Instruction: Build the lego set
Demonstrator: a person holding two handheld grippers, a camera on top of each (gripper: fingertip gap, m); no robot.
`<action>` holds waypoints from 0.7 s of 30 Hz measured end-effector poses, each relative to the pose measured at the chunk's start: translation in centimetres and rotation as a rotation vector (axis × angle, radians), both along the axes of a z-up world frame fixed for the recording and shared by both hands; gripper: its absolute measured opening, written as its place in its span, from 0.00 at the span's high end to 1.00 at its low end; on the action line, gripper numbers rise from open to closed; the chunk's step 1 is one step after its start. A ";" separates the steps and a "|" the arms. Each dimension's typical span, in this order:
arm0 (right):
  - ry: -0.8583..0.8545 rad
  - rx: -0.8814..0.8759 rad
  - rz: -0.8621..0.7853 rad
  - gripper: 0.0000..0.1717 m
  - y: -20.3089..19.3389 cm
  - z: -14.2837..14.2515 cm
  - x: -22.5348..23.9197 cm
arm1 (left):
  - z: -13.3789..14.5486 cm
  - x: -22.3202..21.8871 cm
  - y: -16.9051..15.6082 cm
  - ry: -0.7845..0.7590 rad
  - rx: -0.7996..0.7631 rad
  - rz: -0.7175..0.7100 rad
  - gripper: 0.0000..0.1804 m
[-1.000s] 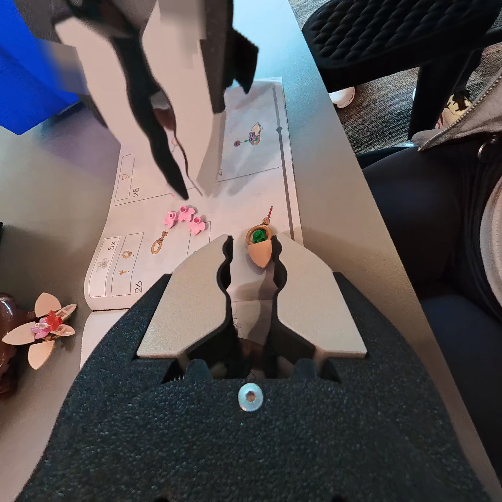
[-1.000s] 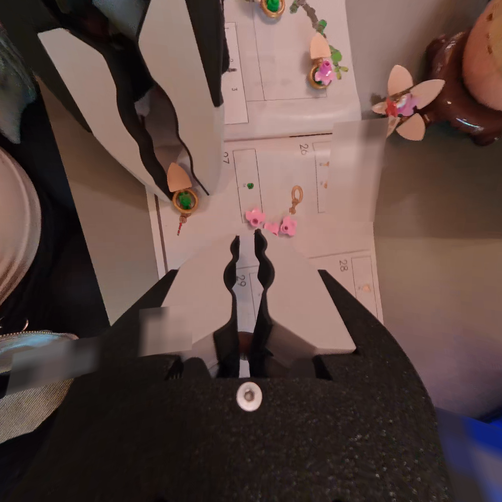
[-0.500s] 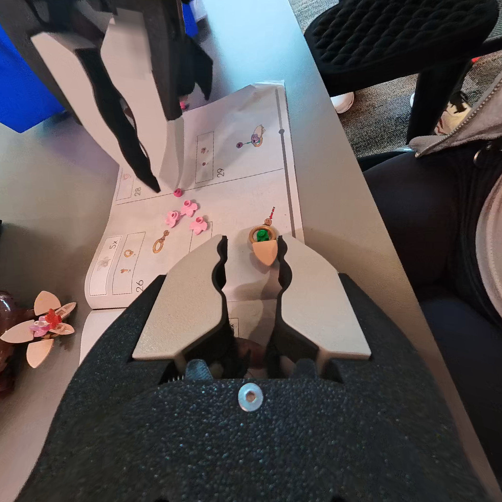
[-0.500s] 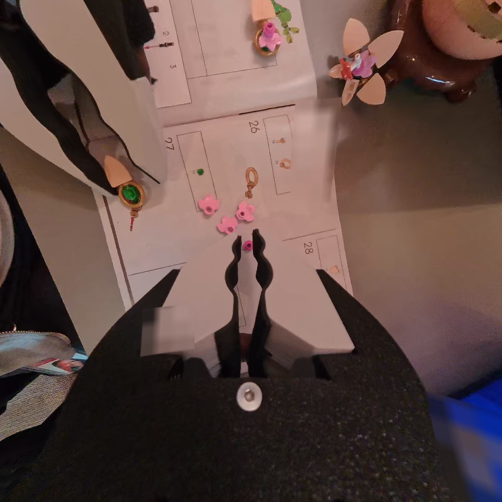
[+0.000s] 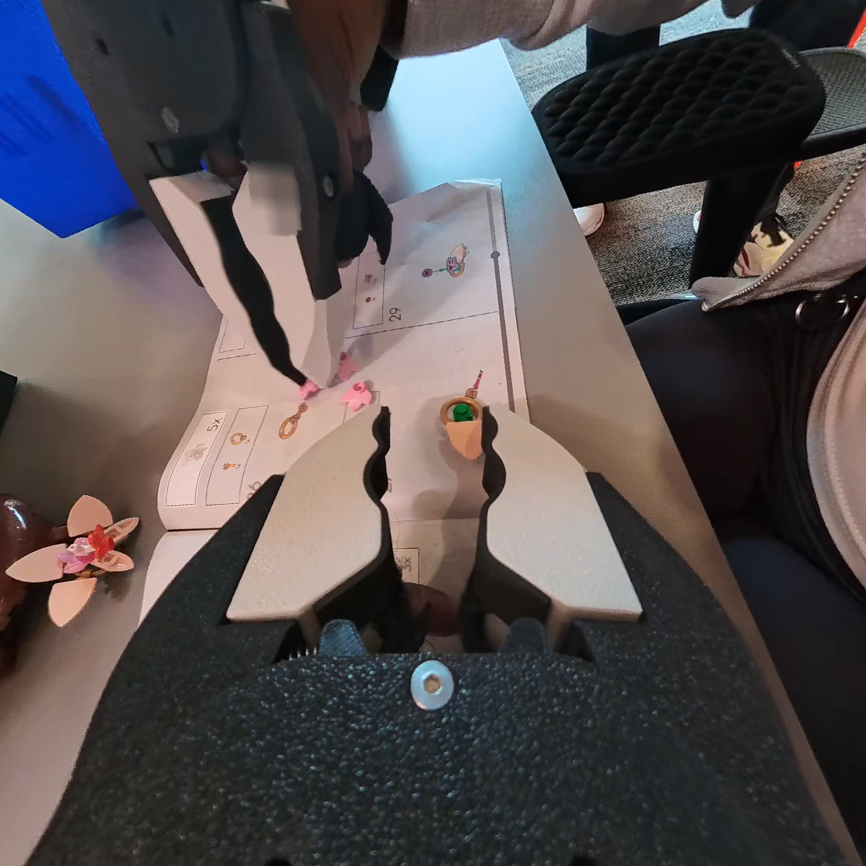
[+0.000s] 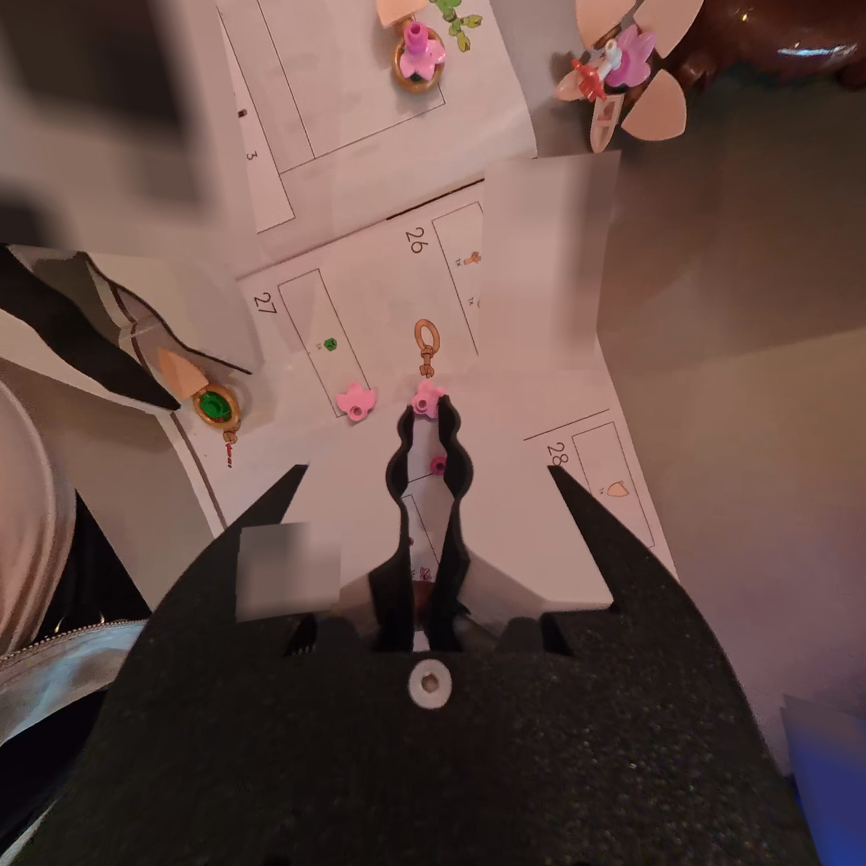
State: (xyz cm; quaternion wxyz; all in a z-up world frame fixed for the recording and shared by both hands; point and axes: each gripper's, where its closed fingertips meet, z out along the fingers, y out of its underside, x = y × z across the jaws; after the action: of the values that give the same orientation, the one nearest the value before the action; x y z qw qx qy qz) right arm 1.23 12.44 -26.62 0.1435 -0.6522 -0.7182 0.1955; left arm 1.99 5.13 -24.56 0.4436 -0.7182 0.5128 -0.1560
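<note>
Grey table [image 5: 473, 117] under open instruction booklet [image 5: 421, 337], carpeted floor [image 5: 656, 220] beyond.

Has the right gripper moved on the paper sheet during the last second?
Yes. The right gripper went forward over the instruction sheet: its tips stood short of the pink flower pieces, and now close around one pink flower, just below the printed ring drawing.

Pink flower pieces [image 6: 356, 402], green stud [image 5: 461, 413] in gold ring [image 5: 449, 408].
</note>
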 end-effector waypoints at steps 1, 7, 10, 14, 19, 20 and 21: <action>0.027 -0.004 0.005 0.97 -0.1 0.3 -0.2 | 0.2 -0.1 0.1 -0.012 0.003 0.009 0.79; 0.140 0.009 0.012 0.97 -0.5 0.9 0.2 | 2.7 -1.5 1.6 -0.203 0.020 0.135 0.83; 0.244 0.017 0.008 0.97 -0.8 2.3 -0.3 | 3.4 -2.4 2.5 -0.266 0.027 0.214 0.90; 0.515 0.241 0.156 0.97 -2.9 7.1 -1.6 | 4.8 -3.2 2.9 -0.478 -0.089 0.277 0.92; 0.583 0.567 0.221 0.97 -4.2 9.6 -2.5 | 7.9 -3.4 2.1 -0.886 -0.337 0.199 0.94; 0.587 0.611 0.227 0.97 -4.4 9.7 -2.7 | 8.1 -3.5 2.2 -0.920 -0.344 0.199 0.95; 0.590 0.650 0.233 0.97 -4.6 9.7 -2.8 | 8.3 -3.6 2.1 -0.945 -0.348 0.196 0.96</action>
State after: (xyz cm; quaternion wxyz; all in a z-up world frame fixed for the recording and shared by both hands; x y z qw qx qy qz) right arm -1.61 7.86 -16.89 0.5163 -0.4045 -0.7393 0.1523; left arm -1.60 7.27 -16.21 0.5135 -0.6772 0.1530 -0.5042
